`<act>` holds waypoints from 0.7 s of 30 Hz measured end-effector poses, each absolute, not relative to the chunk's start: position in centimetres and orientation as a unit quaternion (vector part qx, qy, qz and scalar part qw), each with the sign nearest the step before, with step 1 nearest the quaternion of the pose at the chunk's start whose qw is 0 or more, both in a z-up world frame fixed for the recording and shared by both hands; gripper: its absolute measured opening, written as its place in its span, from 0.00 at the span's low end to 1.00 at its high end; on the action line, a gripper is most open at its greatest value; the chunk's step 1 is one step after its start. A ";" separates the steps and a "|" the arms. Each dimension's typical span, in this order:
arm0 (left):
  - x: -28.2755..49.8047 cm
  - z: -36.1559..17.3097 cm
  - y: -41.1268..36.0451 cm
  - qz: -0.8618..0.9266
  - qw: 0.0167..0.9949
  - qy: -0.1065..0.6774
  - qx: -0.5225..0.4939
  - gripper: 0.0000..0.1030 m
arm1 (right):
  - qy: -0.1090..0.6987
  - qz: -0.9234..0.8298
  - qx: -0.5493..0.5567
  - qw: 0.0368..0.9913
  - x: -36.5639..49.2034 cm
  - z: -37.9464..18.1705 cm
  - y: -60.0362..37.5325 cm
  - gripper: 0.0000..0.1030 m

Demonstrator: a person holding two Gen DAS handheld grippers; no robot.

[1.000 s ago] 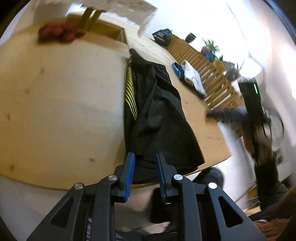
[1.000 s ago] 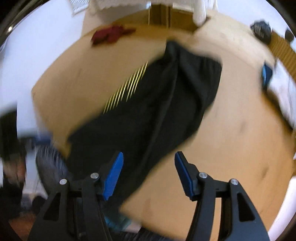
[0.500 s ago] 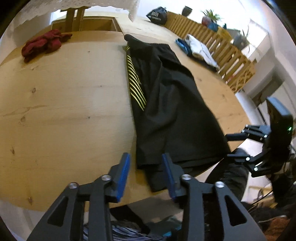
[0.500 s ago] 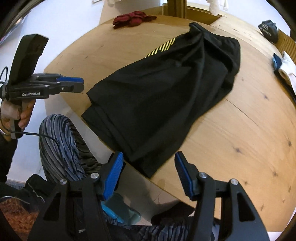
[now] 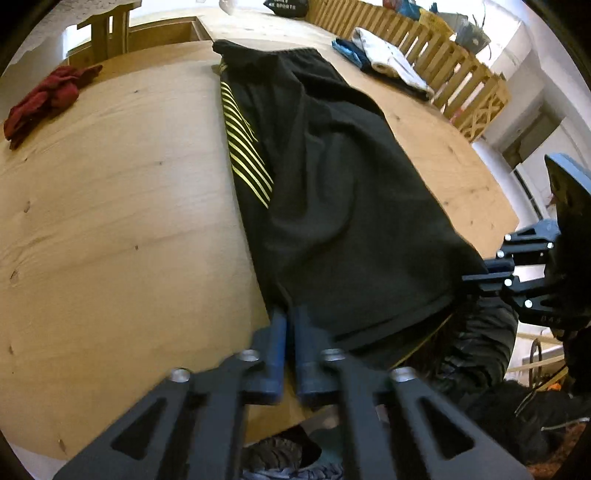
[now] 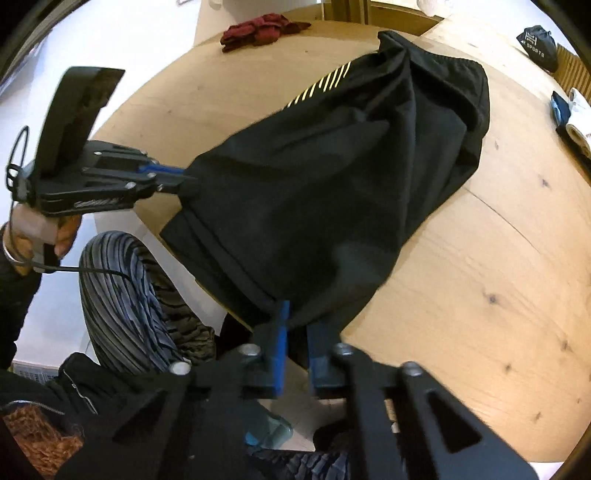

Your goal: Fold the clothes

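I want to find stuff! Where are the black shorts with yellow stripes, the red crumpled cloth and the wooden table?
Black shorts with yellow stripes (image 5: 332, 192): left wrist view, middle of fabric.
Red crumpled cloth (image 6: 260, 31): right wrist view, its middle.
Wooden table (image 5: 110, 221): left wrist view, bare top.

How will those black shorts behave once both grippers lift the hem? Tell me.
The black shorts will probably droop between the left gripper and right gripper: the fabric already wrinkles loosely. They look thin, so likely light. The smooth material may slip on the wooden table.
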State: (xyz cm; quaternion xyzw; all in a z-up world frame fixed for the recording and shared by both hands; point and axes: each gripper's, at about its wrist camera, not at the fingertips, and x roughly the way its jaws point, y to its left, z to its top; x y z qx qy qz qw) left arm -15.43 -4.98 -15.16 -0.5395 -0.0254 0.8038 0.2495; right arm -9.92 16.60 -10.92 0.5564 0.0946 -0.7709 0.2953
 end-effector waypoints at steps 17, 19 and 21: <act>-9.9 -14.7 -10.5 0.800 0.213 -0.115 -0.549 0.20 | 0.190 -0.731 0.591 0.284 -7.8 -10.6 16.8 0.27; -10.2 -12.6 -9.9 0.815 0.219 -0.094 -0.527 0.21 | 0.155 -0.737 0.583 0.303 -8.3 -8.3 18.2 0.39; -11.0 -10.8 -8.5 0.826 0.232 -0.072 -0.508 0.27 | 0.110 -0.761 0.561 0.307 -10.2 -5.6 19.7 0.40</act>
